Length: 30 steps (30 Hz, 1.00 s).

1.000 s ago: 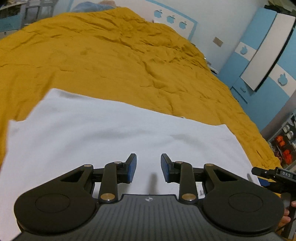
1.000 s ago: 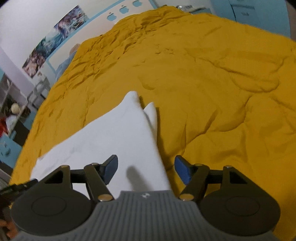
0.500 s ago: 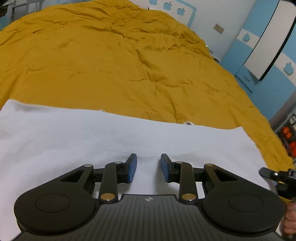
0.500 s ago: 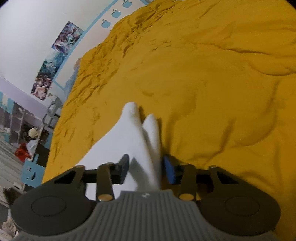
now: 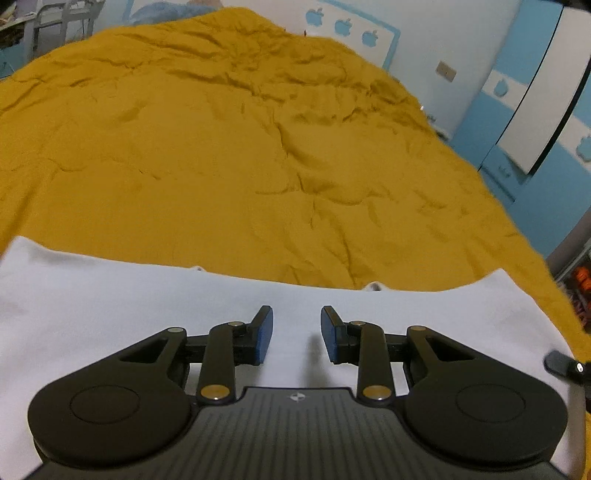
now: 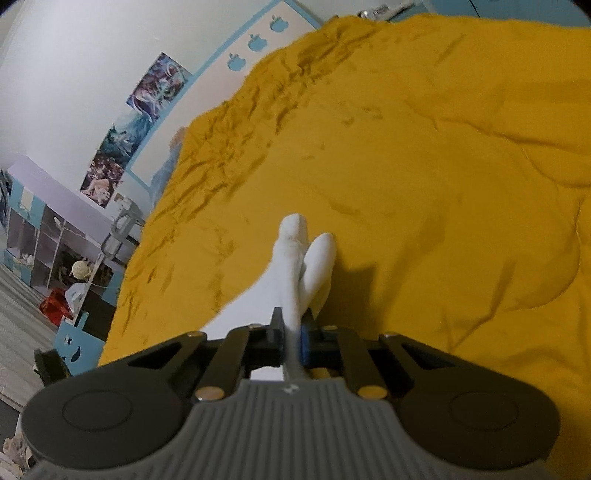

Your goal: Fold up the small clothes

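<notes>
The white garment (image 5: 147, 317) lies spread flat on the mustard-yellow bedspread (image 5: 221, 155), and the left tongs (image 5: 296, 332) hang just above it, near its far edge, with the cloth reaching out to both sides of them. Their two blue-padded fingers (image 5: 264, 334) stand partly apart with only bare white cloth showing in the gap; whether the tips touch the fabric cannot be told. At the right end of the garment the right tongs (image 6: 291, 338) have just been closing and now stand pressed together on a gathered fold of the cloth, which rises out between the pads and runs forward from them in two rounded white lobes (image 6: 295, 240) lying on the bedspread just ahead. The rest of the garment trails off to the left of and below these tongs. One garment and two tongs are in view, and the tip of the right one shows at the edge of the left camera's picture. No readable writing appears anywhere; the headboard (image 5: 354, 29) beyond the left tongs carries three blue apple shapes, and the right camera shows a strip of posters (image 6: 140, 114) on the wall far off to the left.
</notes>
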Tool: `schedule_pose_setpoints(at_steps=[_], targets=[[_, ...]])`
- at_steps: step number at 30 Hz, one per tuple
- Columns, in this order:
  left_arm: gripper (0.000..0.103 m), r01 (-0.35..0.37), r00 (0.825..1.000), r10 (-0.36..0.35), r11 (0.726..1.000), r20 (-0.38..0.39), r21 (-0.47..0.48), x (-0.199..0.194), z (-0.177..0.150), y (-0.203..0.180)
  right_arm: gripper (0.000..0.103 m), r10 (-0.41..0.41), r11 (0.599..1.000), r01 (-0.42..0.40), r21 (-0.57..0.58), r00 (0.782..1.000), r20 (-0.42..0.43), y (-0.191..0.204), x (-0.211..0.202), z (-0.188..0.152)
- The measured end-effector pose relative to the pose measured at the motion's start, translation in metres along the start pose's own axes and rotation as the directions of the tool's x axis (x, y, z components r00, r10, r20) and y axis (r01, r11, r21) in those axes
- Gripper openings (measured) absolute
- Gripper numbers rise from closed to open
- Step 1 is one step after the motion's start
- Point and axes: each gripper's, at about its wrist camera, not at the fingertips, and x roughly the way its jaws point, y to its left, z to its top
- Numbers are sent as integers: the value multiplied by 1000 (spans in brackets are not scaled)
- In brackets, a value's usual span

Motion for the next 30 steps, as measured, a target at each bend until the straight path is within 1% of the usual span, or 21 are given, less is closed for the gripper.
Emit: schedule_pose_setpoints(at_steps=[3, 7, 9, 12, 15, 17, 20, 21, 23, 26, 28, 30], targets=[[35, -13, 1000, 13, 1000, 10, 3, -29, 0, 9, 2, 3, 1000, -3, -13, 1000, 22, 26, -9, 0], [35, -74, 997, 74, 997, 15, 33, -65, -7, 32, 2, 57, 998, -56, -27, 998, 40, 74, -16, -7], [35, -109, 994, 109, 993, 9, 41, -79, -10, 45, 2, 83, 996, -82, -39, 996, 36, 99, -14, -14], [35, -140, 990, 140, 990, -4, 20, -104, -16, 71, 2, 109, 993, -108, -47, 994, 15, 139, -5, -28], [35, -145, 989, 145, 989, -35, -8, -123, -20, 97, 2, 134, 989, -135, -62, 991, -17, 181, 10, -45], [35, -147, 988, 145, 988, -48, -42, -135, -23, 115, 2, 135, 986, -138, -90, 990, -40, 211, 22, -58], [35, -108, 994, 104, 989, -44, -100, -151, -28, 142, 2, 125, 983, -134, -124, 989, -74, 251, 42, -81], [35, -90, 995, 85, 990, -43, -111, -155, -30, 150, 2, 116, 983, -127, -132, 990, -86, 263, 51, -89], [35, -76, 997, 71, 989, -44, -129, -161, -32, 160, 2, 86, 983, -102, -156, 990, -110, 285, 69, -108], [35, -68, 997, 63, 983, -33, -169, -170, -34, 173, 2, 43, 977, -68, -203, 991, -129, 312, 95, -134], [35, -62, 998, 59, 978, -21, -199, -177, -34, 182, 2, 30, 973, -64, -222, 987, -155, 321, 109, -150], [35, -70, 997, 71, 974, -5, -214, -183, -33, 187, 2, 25, 967, -69, -244, 983, -179, 333, 120, -166]])
